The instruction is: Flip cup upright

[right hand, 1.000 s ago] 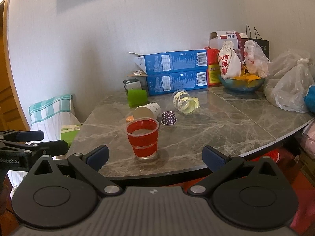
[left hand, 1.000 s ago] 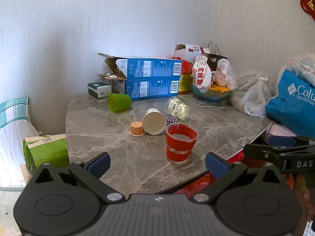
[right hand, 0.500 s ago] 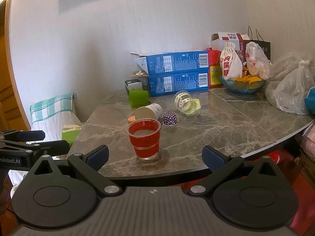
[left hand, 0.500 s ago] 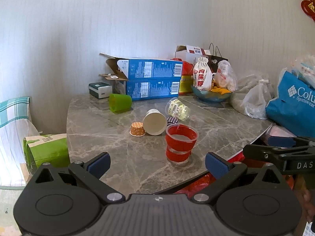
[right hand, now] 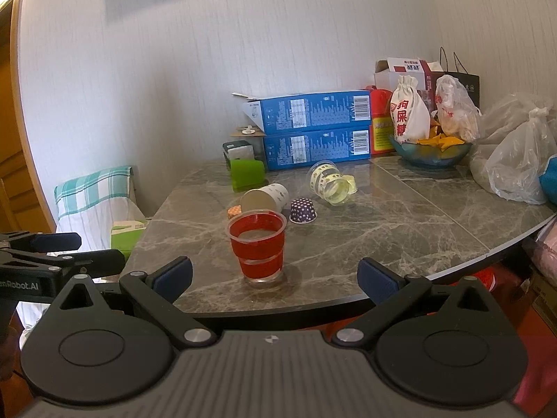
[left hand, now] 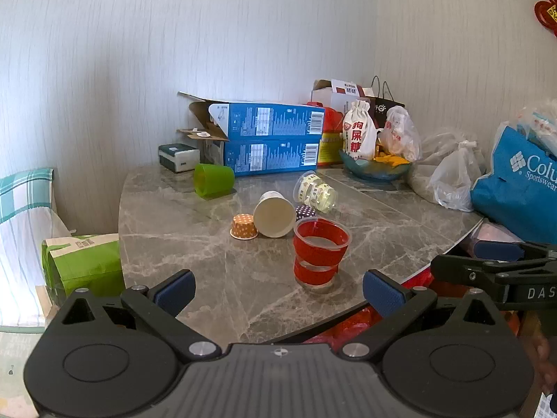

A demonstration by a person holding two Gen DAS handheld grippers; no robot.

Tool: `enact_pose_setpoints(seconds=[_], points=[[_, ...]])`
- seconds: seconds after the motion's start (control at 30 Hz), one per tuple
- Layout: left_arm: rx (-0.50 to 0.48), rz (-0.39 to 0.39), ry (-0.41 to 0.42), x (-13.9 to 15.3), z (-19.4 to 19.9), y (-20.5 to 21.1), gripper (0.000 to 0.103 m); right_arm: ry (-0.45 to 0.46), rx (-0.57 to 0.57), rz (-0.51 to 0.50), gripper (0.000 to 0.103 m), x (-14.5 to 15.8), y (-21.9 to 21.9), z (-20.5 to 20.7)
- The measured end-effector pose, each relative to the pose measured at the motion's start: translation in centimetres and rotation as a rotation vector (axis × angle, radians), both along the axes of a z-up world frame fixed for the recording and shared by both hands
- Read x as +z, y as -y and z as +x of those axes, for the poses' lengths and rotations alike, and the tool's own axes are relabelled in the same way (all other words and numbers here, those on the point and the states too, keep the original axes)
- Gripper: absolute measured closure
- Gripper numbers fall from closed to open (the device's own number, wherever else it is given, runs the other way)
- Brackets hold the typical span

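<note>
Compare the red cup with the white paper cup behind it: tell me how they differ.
Pose: the red cup stands upright with its mouth up; the white paper cup lies on its side.
Material: the red cup is see-through plastic with a clear rim and base; the white paper cup is opaque.
Position: the red cup is nearest the table edge; the white paper cup lies farther in, between two small dotted cups.
Both rest on the table, held by neither gripper.

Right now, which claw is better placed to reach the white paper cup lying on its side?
Marginally the left claw: the white paper cup sits nearly centred ahead, its mouth toward it. Both claws are open and empty.
</note>
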State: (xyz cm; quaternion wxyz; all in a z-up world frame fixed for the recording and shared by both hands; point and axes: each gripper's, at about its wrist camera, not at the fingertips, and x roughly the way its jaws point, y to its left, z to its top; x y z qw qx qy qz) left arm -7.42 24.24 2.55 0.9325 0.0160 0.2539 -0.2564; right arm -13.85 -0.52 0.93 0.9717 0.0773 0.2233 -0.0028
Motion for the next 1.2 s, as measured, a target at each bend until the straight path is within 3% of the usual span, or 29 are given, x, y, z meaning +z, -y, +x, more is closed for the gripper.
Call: enact_pose_setpoints(seconds=[1.2], points=[[0.043, -0.012, -0.029, -0.34, 0.53, -0.61, 0.0, 0.016, 0.013, 0.001, 0.001, 0.16, -0.33, -0.11]])
